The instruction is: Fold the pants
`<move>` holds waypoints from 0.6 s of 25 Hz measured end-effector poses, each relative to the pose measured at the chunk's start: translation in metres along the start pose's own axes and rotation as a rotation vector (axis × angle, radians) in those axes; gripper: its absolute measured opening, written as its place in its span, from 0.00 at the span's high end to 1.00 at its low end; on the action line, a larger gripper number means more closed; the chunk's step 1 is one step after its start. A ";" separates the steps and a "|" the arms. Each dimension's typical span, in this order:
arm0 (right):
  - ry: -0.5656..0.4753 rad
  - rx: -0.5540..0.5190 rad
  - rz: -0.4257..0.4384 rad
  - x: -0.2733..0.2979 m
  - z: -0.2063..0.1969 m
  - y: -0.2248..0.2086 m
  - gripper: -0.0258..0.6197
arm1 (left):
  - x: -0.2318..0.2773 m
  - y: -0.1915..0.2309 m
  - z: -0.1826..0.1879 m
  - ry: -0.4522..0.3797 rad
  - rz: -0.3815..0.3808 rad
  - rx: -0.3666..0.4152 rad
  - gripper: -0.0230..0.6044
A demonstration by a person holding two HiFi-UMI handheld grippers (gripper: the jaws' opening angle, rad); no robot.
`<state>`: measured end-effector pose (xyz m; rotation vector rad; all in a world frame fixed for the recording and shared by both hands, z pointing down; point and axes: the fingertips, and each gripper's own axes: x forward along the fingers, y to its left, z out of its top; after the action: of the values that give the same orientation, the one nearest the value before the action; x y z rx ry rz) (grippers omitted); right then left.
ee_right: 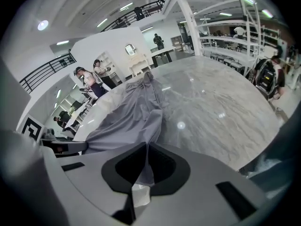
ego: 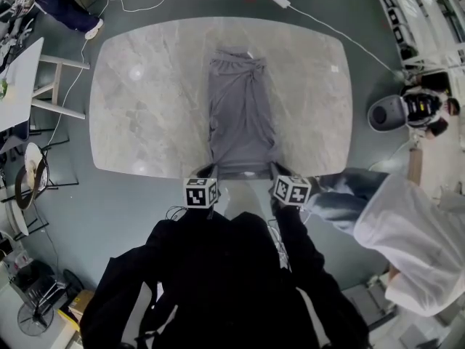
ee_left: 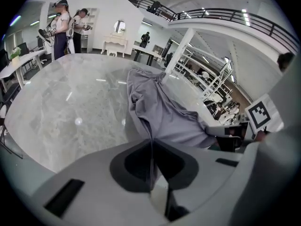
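We have the pants [ego: 240,111] laid lengthwise down the middle of the worktop [ego: 145,100], one end far from us and the other at the near edge. The left gripper [ee_left: 151,149] and the right gripper [ee_right: 146,149] each take one near corner. In both gripper views the fingers are pressed together on a thin ridge of grey cloth, which runs up out of the pinch into the rest of the garment.

We judge that the corners are taken as a pair so the near hem stays straight and level between the hands. That way the whole end can be carried over the far end in one half-fold. The cloth climbs from the worktop toward each pinch, so the near end looks raised while the rest lies flat.

The far end looks a little bunched, which may need smoothing. We cannot tell which end is the waist. With so little cloth pinched, we think a corner could slip if the hands pull apart.
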<state>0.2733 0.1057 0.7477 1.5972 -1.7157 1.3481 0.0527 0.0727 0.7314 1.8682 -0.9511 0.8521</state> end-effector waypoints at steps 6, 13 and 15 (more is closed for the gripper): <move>-0.060 -0.004 -0.001 -0.028 0.001 0.017 0.93 | -0.031 -0.011 0.007 -0.047 -0.047 0.044 0.93; -0.152 -0.054 0.008 -0.050 0.033 0.040 0.93 | -0.059 -0.013 0.039 -0.128 -0.069 0.017 0.93; -0.179 -0.057 0.020 -0.052 0.045 0.046 0.93 | -0.065 -0.013 0.049 -0.143 -0.080 -0.014 0.93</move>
<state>0.2566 0.0868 0.6685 1.7176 -1.8602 1.1841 0.0418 0.0518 0.6529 1.9626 -0.9594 0.6695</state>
